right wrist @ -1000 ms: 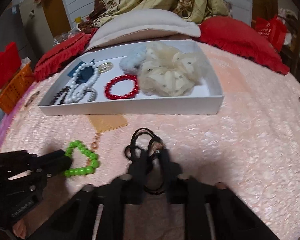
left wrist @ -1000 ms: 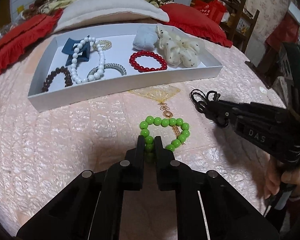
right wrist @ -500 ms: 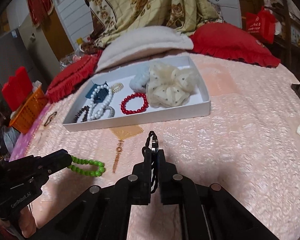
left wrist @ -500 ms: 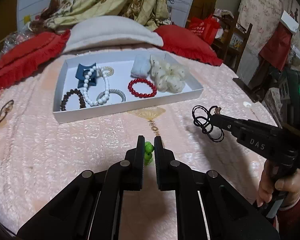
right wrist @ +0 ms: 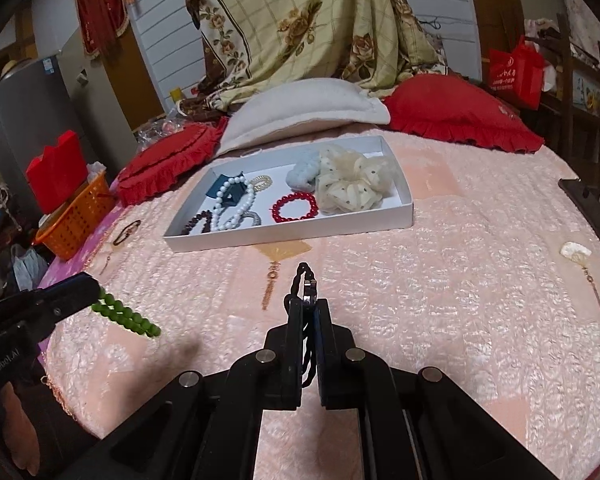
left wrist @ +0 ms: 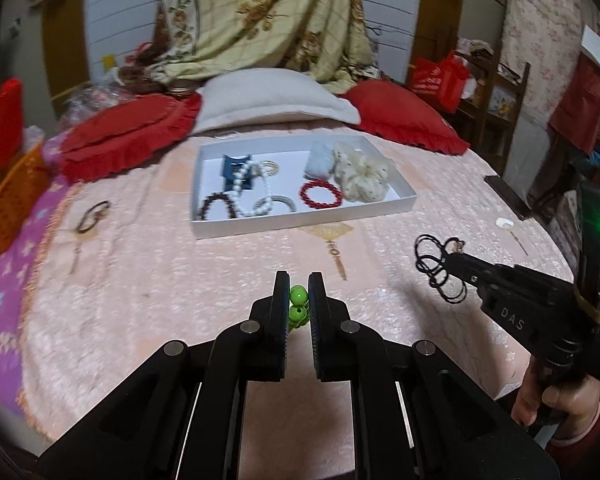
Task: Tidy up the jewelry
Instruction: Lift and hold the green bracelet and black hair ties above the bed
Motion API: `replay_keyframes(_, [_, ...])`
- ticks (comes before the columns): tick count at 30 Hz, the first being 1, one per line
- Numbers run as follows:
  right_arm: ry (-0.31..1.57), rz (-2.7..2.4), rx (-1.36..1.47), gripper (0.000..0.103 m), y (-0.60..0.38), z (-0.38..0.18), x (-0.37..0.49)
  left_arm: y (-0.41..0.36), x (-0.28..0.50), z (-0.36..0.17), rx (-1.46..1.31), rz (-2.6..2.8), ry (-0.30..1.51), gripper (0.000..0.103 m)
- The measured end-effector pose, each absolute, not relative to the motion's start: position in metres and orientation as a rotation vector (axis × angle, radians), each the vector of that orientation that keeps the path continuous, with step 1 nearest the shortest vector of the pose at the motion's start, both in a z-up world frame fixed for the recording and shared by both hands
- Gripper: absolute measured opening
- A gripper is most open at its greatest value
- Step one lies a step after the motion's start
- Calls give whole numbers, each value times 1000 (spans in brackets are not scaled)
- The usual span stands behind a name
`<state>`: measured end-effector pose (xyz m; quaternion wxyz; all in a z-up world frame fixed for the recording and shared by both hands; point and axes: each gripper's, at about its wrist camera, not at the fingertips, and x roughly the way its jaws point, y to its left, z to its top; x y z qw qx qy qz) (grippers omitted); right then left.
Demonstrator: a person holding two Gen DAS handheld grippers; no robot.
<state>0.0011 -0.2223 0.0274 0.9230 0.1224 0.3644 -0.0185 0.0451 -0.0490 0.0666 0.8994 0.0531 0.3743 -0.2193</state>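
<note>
While the left tongs (left wrist: 299,294) clench green beads (left wrist: 298,305), the right tongs (right wrist: 309,312) beside them grip black loops (left wrist: 436,267); a tray (left wrist: 300,222) lies beyond both.

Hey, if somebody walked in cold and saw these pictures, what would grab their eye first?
Probably the bright green bead bracelet pinched in the left gripper and dangling over the pink bedspread. Next, the black cord loops held by the right gripper. Beyond both lies the white tray of bracelets and scrunchies, near the pillows.
</note>
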Motion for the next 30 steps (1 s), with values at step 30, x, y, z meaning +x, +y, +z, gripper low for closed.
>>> replay_keyframes(30, [664, -9, 88, 5, -158, 60, -57, -28, -22, 84, 179, -233, 711, 8])
